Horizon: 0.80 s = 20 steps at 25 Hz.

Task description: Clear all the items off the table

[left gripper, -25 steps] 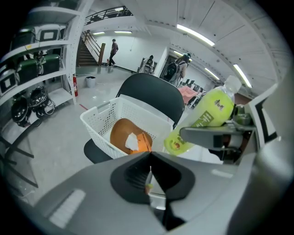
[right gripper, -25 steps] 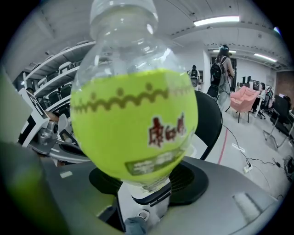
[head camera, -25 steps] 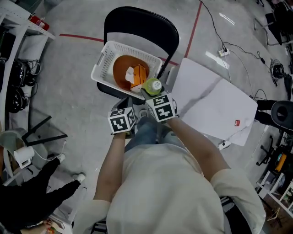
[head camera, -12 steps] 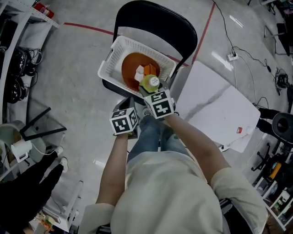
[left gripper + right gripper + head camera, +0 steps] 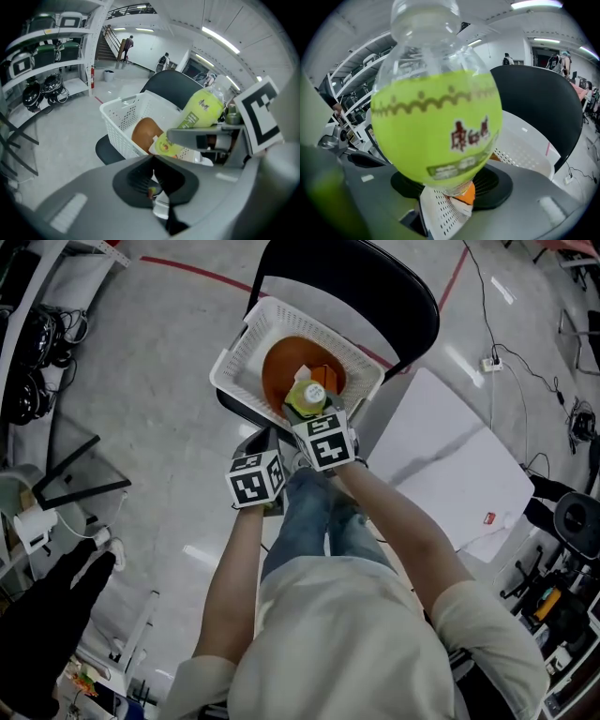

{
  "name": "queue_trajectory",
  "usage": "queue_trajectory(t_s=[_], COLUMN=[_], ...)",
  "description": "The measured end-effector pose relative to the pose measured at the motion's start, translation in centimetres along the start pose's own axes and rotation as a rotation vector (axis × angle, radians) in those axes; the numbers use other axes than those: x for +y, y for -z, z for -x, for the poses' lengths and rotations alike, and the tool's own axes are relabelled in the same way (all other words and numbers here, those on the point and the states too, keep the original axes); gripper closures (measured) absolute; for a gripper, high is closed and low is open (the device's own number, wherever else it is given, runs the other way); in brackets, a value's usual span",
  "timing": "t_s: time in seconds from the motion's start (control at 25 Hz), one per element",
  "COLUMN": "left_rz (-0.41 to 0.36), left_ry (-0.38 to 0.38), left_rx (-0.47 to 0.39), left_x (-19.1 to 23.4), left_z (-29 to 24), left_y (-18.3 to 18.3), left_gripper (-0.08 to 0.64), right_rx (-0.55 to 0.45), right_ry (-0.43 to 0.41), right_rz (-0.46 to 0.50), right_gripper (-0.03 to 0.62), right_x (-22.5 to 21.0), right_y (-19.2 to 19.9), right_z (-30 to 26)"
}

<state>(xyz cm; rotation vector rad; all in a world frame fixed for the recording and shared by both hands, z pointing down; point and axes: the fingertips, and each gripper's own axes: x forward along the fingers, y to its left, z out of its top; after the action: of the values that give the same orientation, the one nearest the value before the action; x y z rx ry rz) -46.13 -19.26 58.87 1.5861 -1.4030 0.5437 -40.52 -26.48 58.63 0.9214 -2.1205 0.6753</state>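
A black chair (image 5: pixel 375 287) stands directly ahead of my right hand-held gripper (image 5: pixel 307 416). A red floor line (image 5: pixel 197 273) runs beyond it. A power strip (image 5: pixel 489 363) lies far to the right. Well apart to the left of my left hand-held gripper (image 5: pixel 265 444), a shelving rack (image 5: pixel 47 32) carries helmets (image 5: pixel 52 85). A fire extinguisher (image 5: pixel 92 76) stands beside the rack.

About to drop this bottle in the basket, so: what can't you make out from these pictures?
Head view: bottle and right gripper hide part of the orange bowl in the basket.
Right gripper view: the bottle fills the frame, hiding most of the basket.
Head view: red speck on the table is too small to identify.
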Motion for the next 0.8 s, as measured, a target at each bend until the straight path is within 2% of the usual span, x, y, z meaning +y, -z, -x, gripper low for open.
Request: queue_trajectory(t_s=[0.4, 0.52, 0.6, 0.64, 0.68, 0.8], left_rz=[0.022, 0.029, 0.030, 0.030, 0.029, 0.028], left_ry=[-0.013, -0.015, -0.014, -0.013, -0.013, -0.009], left_rx=[0.004, 0.008, 0.012, 0.013, 0.014, 0.016], left_x=[1.5, 1.7, 1.7, 1.7, 1.7, 1.6], left_z=[-0.7, -0.7, -0.8, -0.8, -0.9, -1.0], left_y=[0.0, 0.3, 0.4, 0.5, 0.5, 0.6], left_gripper=[0.552, 0.552, 0.552, 0.552, 0.552, 0.551], right_rx=[0.040, 0.029, -0.006, -0.025, -0.035, -0.037], right_ry=[-0.015, -0.042, -0.092, -0.117, -0.134, -0.136], right_rz=[0.018, 0.020, -0.008, -0.025, -0.036, -0.027], right_gripper=[0.325, 0.315, 0.285, 0.228, 0.199, 0.199], right_x=[0.5, 0.9, 1.5, 1.7, 1.9, 2.0], right_y=[0.3, 0.1, -0.4, -0.8, -1.2, -1.5], right_z=[-2.6, -2.9, -2.9, -2.9, -2.8, -2.8])
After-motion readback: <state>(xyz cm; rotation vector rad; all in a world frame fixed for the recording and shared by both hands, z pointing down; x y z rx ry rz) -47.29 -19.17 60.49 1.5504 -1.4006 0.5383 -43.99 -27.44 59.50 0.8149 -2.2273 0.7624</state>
